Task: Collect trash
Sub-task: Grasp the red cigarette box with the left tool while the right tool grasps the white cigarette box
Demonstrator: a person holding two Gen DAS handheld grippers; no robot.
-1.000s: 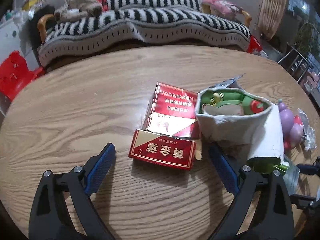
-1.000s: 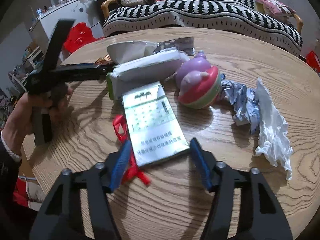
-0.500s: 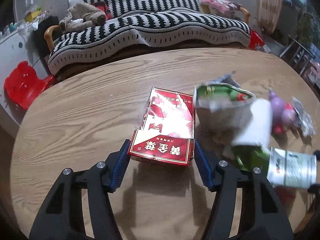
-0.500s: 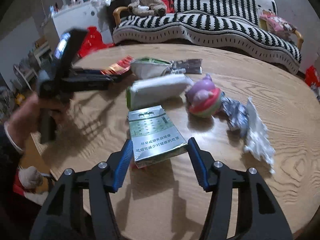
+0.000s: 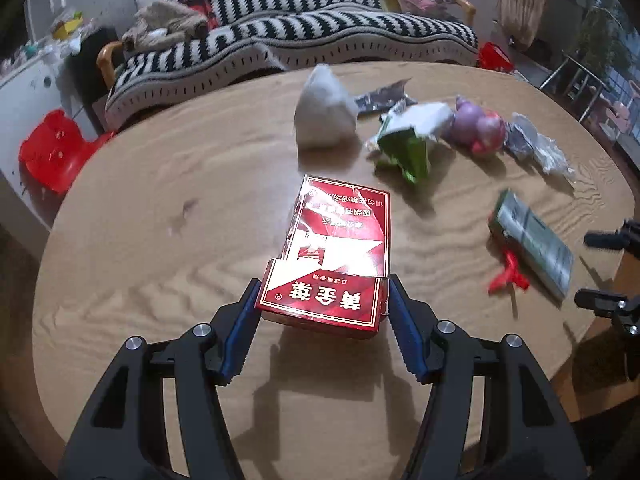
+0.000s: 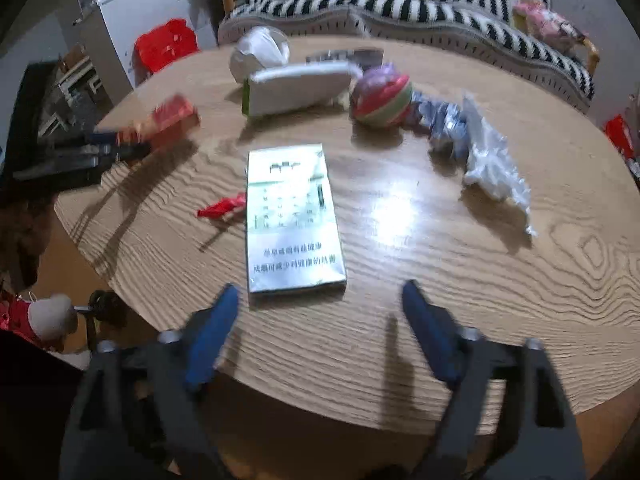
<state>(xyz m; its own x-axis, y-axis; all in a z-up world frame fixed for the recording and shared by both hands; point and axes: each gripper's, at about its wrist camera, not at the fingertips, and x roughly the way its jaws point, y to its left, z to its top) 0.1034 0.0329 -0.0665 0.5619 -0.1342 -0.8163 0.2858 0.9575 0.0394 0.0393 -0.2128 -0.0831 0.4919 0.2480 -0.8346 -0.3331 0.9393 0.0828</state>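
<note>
My left gripper [image 5: 321,300] is shut on the near end of a red cigarette carton [image 5: 340,240] and holds it above the round wooden table [image 5: 160,240]. The carton also shows in the right wrist view [image 6: 170,122], blurred, at the left. My right gripper [image 6: 320,308] is open and empty, pulled back just short of a silver-green cigarette carton [image 6: 292,220] that lies flat on the table. That carton shows in the left wrist view [image 5: 532,240] at the right, with a red wrapper [image 5: 508,276] beside it.
More trash lies farther back: a white bag [image 5: 324,112], a green-white packet [image 5: 408,140], a purple-pink ball [image 5: 480,128], crumpled plastic [image 5: 540,148]. A striped sofa [image 5: 280,40] stands behind the table and a red stool [image 5: 56,148] at the left.
My left gripper has shut on the red carton and drawn it back and up. My right gripper has opened, let go of the silver-green carton and pulled back.
</note>
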